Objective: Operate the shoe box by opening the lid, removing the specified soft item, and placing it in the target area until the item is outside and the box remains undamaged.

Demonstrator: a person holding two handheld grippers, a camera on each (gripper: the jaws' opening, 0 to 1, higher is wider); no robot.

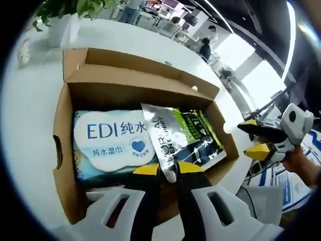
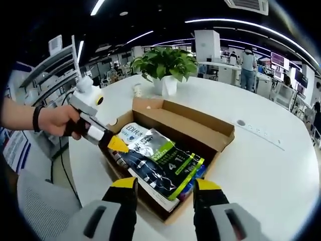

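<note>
An open cardboard shoe box (image 1: 140,80) (image 2: 200,125) rests on a white table, its lid flap folded back. Inside lie a blue-and-white wet-wipes pack (image 1: 110,138) (image 2: 131,131) and, partly over it, a silver, black and green soft pouch (image 1: 188,133) (image 2: 160,160). My left gripper (image 1: 169,169) (image 2: 119,145) is at the box's near rim, shut on the pouch's silver corner. My right gripper (image 2: 165,185) (image 1: 255,139) stands open, apart from the box on its other side, with nothing between its jaws.
The white round table (image 1: 30,100) (image 2: 271,160) has free room around the box. A potted plant (image 1: 62,20) (image 2: 165,65) stands behind the box. A grey chair (image 2: 35,206) sits by the table edge. Office desks and people fill the background.
</note>
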